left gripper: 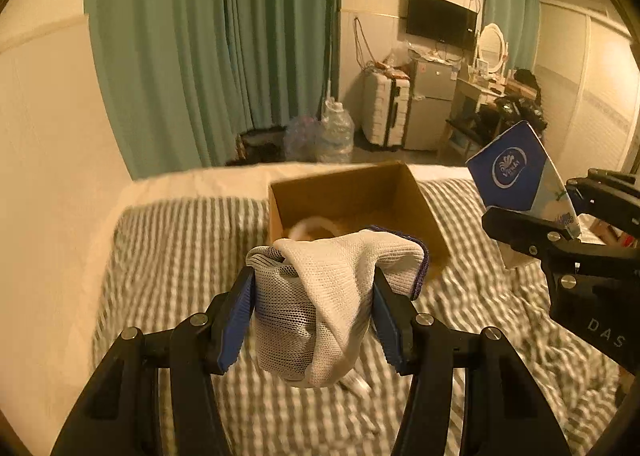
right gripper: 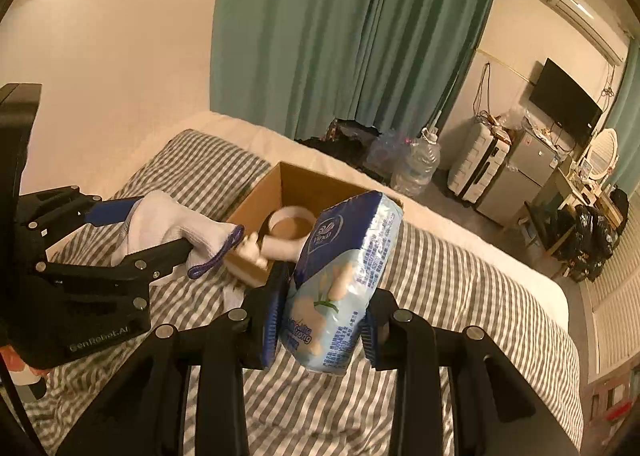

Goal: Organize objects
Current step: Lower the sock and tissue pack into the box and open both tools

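Fig.: both grippers carrying items toward the cardboard box [left gripper: 352,192] on the striped bed [left gripper: 180,256]. Left gripper [left gripper: 314,316] is clamping a bunched white glove [left gripper: 320,288] w/ purple cuff, held above the bed just short of the box's near wall. Right gripper [right gripper: 320,320] is pinching a blue tissue pack [right gripper: 340,276] by its lower half, top end tilting toward the box, which sits ahead and slightly left. Inside the box, a white tape roll [right gripper: 290,228] is lying near the front wall; a second whitish item beside it is too blurred to name.

Judgement: step in hand = deposit. For a clean drop, each gripper should be clearing the rim before opening, one at a time, since the 2 approach paths are converging over a small opening. Glove is limp, so it may be snagging on a pad; open wide. Pack is soft and may be slipping; keep it upright until over the free area behind the roll.
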Motion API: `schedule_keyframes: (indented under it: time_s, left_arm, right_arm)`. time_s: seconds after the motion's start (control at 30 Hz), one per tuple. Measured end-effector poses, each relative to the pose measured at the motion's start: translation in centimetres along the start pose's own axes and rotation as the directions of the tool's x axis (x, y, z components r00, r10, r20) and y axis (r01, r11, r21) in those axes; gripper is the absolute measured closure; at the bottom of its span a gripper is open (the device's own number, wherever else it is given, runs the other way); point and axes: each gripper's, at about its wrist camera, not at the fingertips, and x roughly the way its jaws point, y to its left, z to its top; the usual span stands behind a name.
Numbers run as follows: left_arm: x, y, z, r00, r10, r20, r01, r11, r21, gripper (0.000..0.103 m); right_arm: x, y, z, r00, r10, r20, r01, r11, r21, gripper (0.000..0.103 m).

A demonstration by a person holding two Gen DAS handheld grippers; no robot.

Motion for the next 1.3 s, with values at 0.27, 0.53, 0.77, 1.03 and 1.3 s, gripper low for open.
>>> schedule_keyframes:
  time_s: [0.27, 0.53, 0.77, 1.03, 1.3]
  left_arm:
    - [6.1, 0.7, 3.2, 1.0, -0.003, 0.009, 0.003, 1.0, 0.002, 0.046]
    - [12.3, 0.6, 4.0, 1.0, 0.015, -0.024, -0.015, 1.0, 0.016, 0.046]
    - [17.5, 0.3, 3.1, 0.995, -0.03, -0.091, 0.028, 0.999, -0.024, 0.046]
    - [19.2, -0.5, 2.1, 0.994, -0.026, -0.11, 0.025, 1.0, -0.01, 0.044]
    - [16.8, -0.4, 3.2, 0.996, -0.014, -0.091, 0.014, 1.0, -0.001, 0.017]
  right_arm:
    - [5.8, -1.9, 3.1, 1.0, 0.002, -0.02, -0.003, 1.0, -0.031, 0.071]
    - [13.7, -4.2, 3.6, 0.996, 0.02, -0.088, -0.016, 0.999, 0.044, 0.071]
    - [18.3, -4.3, 2.4, 0.992, 0.047, -0.121, -0.038, 0.996, 0.075, 0.07]
    - [19.7, -4.3, -1.0, 0.991, 0.064, -0.118, -0.055, 0.995, 0.08, 0.069]
    - [16.2, -5.7, -1.3, 0.998, 0.064, -0.019, -0.062, 0.993, 0.101, 0.036]
